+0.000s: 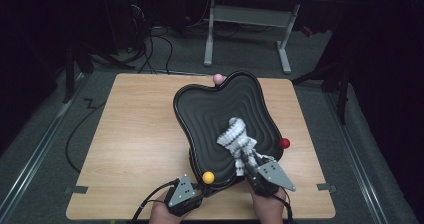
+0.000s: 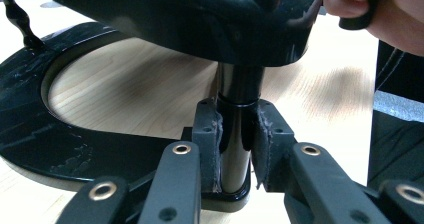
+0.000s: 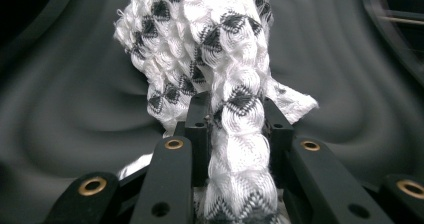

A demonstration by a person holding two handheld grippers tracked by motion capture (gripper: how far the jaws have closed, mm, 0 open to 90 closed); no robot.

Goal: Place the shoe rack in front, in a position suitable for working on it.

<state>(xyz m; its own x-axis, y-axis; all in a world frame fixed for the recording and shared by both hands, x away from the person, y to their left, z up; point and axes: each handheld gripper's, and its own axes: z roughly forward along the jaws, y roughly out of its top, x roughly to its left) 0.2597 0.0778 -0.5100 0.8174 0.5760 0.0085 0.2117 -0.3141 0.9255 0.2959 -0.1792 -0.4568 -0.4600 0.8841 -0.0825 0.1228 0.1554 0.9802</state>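
Wooden table [image 1: 135, 149] on grey floor [image 1: 35, 149], dark room. Black tray [image 1: 210, 109] stands tilted near the table's front edge. Left gripper [image 2: 235, 144] is clamped on tray stem [image 2: 235, 129]; right gripper [image 3: 235, 119] is clamped on the cloth [image 3: 210, 49] lying against the tray.

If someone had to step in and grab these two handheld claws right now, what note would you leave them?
Left gripper: shut on the black post under the tray, steadying the stand.
Right gripper: shut on the white-and-black knitted cloth, which lies bunched on the ridged inside of the black wavy tray.
The tray sits tilted on its stand on the wooden table; small yellow, red and pink balls sit at its rim.
Done: both grips are secure, cloth on the tray surface.
Left, probably: wipe the cloth across the rest of the tray while holding the post firm.
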